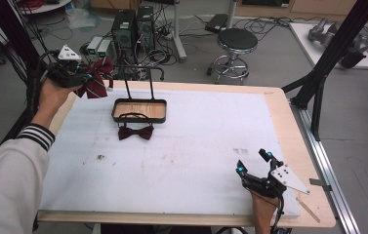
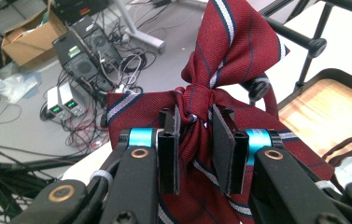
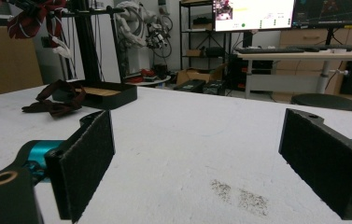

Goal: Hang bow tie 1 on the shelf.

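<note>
A red bow tie with navy and white stripes (image 1: pixel 96 82) hangs in the air off the table's far left corner. My left gripper (image 1: pixel 86 75) is shut on it, the pads pinching the cloth just under the knot (image 2: pixel 196 100). A black stand with a wooden-floored tray (image 1: pixel 140 110) and a top rail (image 1: pixel 137 67) sits at the far left of the white mat. A dark maroon bow tie (image 1: pixel 135 132) lies on the mat just in front of the tray. My right gripper (image 1: pixel 255 163) rests near the front right corner, open with nothing between its pads (image 3: pixel 89 158).
The white foam mat (image 1: pixel 191 141) covers the wooden table. A faint dark smudge (image 3: pixel 239 196) marks the mat ahead of the right gripper. Beyond the far edge are computers (image 1: pixel 132 27), cables and a round stool (image 1: pixel 236 41). A black frame post (image 1: pixel 328 63) rises at the right.
</note>
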